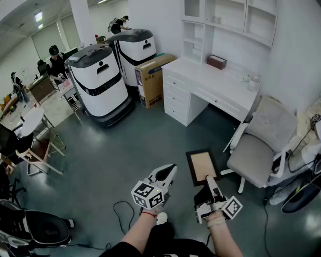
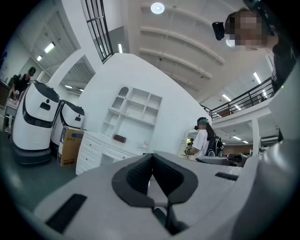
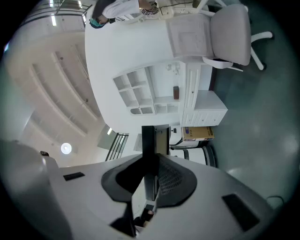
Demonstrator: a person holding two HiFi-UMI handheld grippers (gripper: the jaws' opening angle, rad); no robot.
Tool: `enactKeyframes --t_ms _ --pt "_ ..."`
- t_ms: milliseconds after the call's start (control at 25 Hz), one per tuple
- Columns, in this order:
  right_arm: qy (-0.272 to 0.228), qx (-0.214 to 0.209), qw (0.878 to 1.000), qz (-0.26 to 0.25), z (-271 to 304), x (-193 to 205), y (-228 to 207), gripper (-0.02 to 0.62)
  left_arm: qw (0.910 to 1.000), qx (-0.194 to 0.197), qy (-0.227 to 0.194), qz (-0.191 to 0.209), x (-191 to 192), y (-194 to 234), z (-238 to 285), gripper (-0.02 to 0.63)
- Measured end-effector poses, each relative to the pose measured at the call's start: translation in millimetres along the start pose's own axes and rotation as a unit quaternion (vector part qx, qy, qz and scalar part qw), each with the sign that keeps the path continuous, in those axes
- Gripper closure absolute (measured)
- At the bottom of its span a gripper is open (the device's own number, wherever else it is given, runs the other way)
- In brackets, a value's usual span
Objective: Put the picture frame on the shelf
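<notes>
The right gripper (image 1: 207, 178) clamps the picture frame (image 1: 202, 165) over the floor, well apart from the desk (image 1: 200, 75). The left gripper (image 1: 171, 168) is closed and empty. The shelf (image 1: 220, 15) stands along the desk's back edge, and a chair (image 1: 263, 145) stands before its right end.

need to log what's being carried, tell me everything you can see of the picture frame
The picture frame is a rectangle: thin dark border around a plain tan panel, no image visible. It is held in the air over the grey floor, face turned up. The right claw is shut on its near short edge; nothing else touches it. The right gripper view shows it edge-on as a slim dark strip inside the claw.
</notes>
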State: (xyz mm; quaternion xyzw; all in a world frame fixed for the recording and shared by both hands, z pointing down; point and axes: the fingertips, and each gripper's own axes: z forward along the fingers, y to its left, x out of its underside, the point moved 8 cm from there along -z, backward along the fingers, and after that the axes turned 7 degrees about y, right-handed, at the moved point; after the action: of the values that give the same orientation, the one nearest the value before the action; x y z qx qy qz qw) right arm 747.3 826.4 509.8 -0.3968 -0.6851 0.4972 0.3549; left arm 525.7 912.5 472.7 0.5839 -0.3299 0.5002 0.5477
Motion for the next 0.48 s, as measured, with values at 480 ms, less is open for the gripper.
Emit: enactKeyframes --t_ms 480 --pt "-0.011 0.003 1.0 -0.019 110.6 -1.4 -35.8 0.526 0.9997 0.018 0.016 -0.002 -28.2 116.0 42.1 0.6"
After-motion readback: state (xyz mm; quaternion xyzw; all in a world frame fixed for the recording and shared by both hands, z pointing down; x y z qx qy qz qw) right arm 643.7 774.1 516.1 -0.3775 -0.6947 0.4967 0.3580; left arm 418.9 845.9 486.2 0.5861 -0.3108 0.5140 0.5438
